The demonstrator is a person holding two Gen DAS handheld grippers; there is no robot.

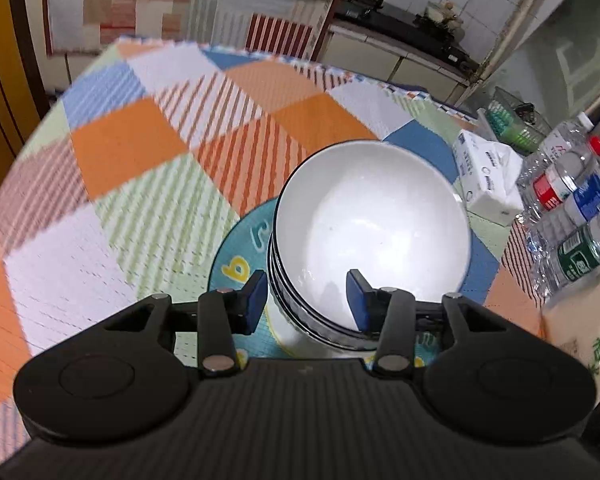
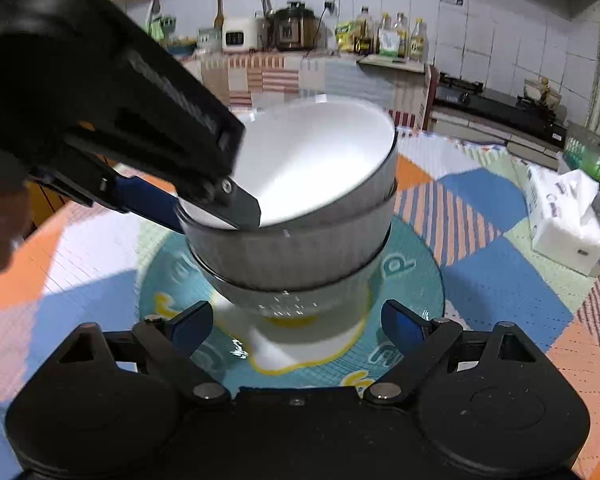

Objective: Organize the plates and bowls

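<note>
You are holding the left hand-held gripper (image 1: 306, 300) tilted down over the stack of bowls (image 1: 364, 240), its jaws straddling the near rim of the top bowl (image 2: 312, 164): one blue pad (image 1: 358, 300) is sitting inside the bowl, the other outside the wall. The jaws are standing loosened, not pressing on the rim. Seen from the right wrist, that gripper is reaching in from the upper left with one finger lying over the rim.

You are keeping the right hand-held gripper (image 2: 296, 326) low and near, pointed at the foot of the stack, jaws spread wide and holding nothing.

The bowls are sitting nested, white inside and grey outside, on a teal plate (image 2: 416, 268) with yellow lettering, on the counter (image 1: 112, 184) covered by a checked cloth. The top bowl is leaning off level in the stack.

To the right a tissue pack (image 1: 486, 178) and a bundle of water bottles (image 1: 576, 204) are lying well apart from the plate. On the far worktop, bottles and a cooker (image 2: 294, 24) are standing in a row.

The gripper bodies are hiding the plate's near edge, and both views are blurring the bowl rims.
</note>
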